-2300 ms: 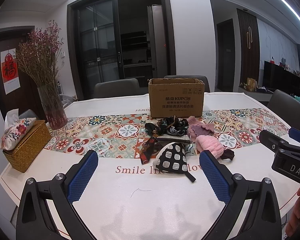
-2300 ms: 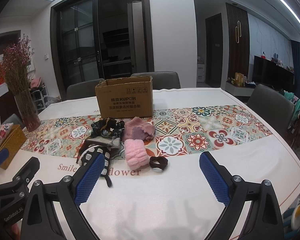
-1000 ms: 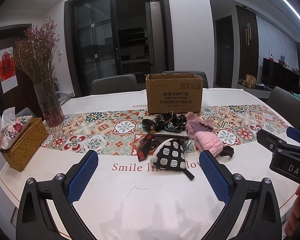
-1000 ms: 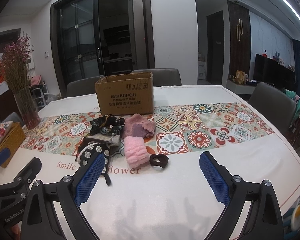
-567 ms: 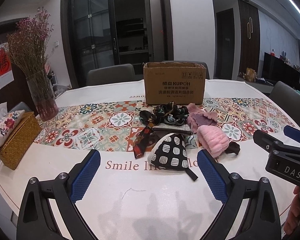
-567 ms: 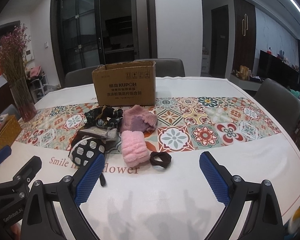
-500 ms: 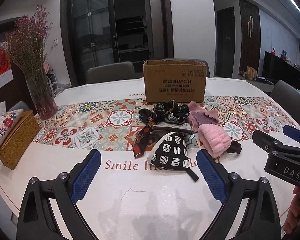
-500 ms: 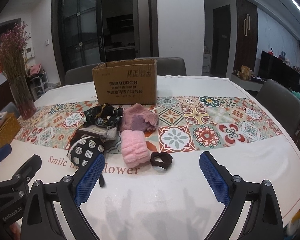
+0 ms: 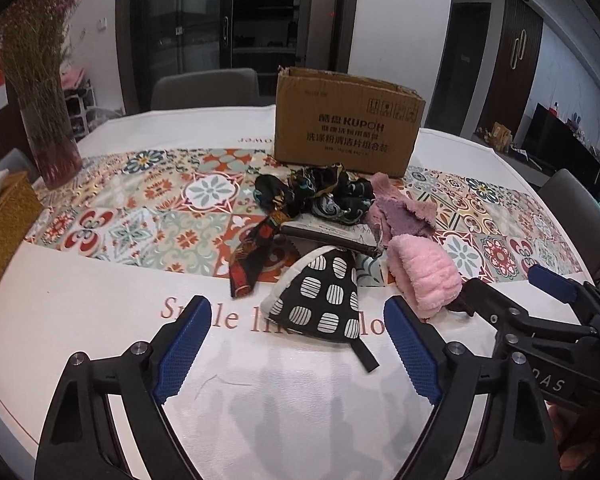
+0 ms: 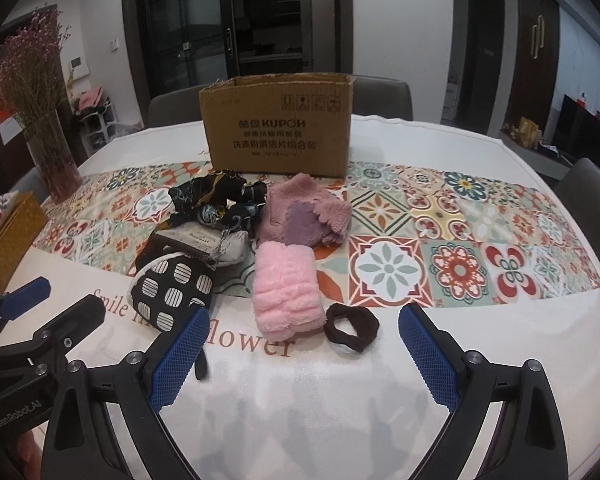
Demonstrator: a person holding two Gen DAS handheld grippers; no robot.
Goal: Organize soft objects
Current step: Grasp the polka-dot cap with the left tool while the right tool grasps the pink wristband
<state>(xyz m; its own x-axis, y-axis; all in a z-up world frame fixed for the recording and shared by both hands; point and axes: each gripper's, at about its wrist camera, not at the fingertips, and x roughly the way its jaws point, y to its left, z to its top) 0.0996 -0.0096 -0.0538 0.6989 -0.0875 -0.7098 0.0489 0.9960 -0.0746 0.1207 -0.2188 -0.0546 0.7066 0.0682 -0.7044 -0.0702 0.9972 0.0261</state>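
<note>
While both hand-held grippers (image 9: 296,346) (image 10: 302,354) gape empty (left narrowing), KUPOH box (image 10: 276,128), "Smile" tablecloth (image 9: 100,312).

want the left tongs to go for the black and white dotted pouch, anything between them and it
Nothing visible. The left tongs stand open, their jaws just closing somewhat, and only bare tablecloth lies before the dotted pouch. Its strap trails toward them.

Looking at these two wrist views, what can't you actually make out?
- Inside of the cardboard box: both views, hidden by its front wall.
- Grey pouch: both views, partly covered by the spotted cloth and dark scarves.
- Tablecloth lettering: left wrist view, broken by the cloth.
- Woven tissue box: cut by the left edge.
</note>
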